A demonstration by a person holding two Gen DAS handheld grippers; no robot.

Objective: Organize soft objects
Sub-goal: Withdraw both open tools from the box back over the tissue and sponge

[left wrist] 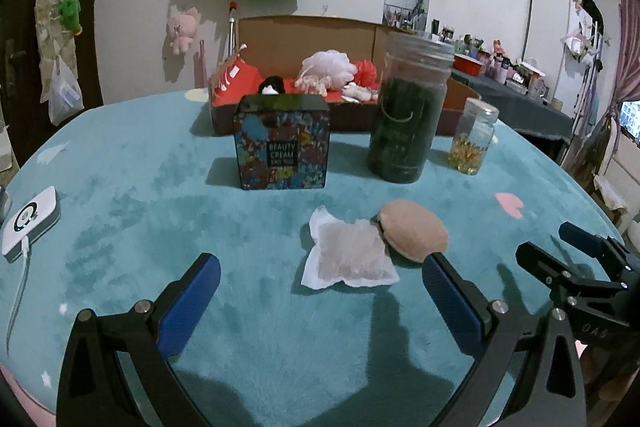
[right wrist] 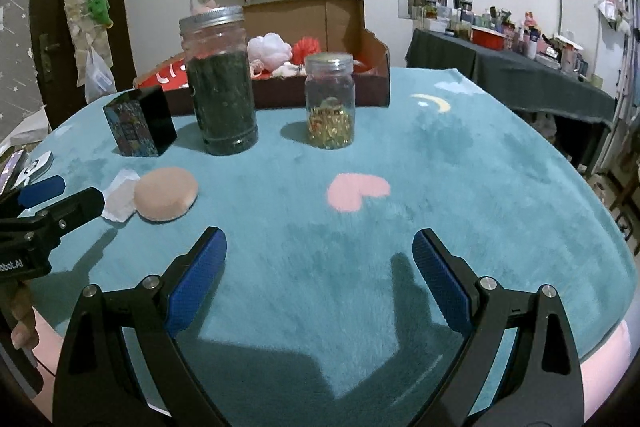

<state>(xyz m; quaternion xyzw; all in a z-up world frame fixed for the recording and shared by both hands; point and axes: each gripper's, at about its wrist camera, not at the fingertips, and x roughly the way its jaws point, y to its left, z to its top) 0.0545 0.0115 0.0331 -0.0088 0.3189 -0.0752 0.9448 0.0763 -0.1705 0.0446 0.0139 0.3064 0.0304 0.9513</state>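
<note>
A round beige powder puff (left wrist: 414, 229) (right wrist: 166, 193) lies on the teal fleece table cover, touching a flat white sachet (left wrist: 348, 255) (right wrist: 120, 201) on its left. My left gripper (left wrist: 320, 277) is open just in front of the sachet, with nothing between its fingers. My right gripper (right wrist: 319, 259) is open too, over bare fleece to the right of the puff. An open cardboard box (left wrist: 352, 39) (right wrist: 344, 23) at the back holds a pink mesh bath puff (left wrist: 332, 67) (right wrist: 270, 49), a red one (left wrist: 366, 69) (right wrist: 306, 49) and other soft items.
A patterned tin (left wrist: 282, 143) (right wrist: 138, 125), a tall jar of dark green leaves (left wrist: 408, 107) (right wrist: 220, 83) and a small jar of yellow capsules (left wrist: 474, 137) (right wrist: 330, 101) stand mid-table. A white device with a cable (left wrist: 30, 223) lies at the left edge. The right gripper (left wrist: 568, 263) shows in the left wrist view.
</note>
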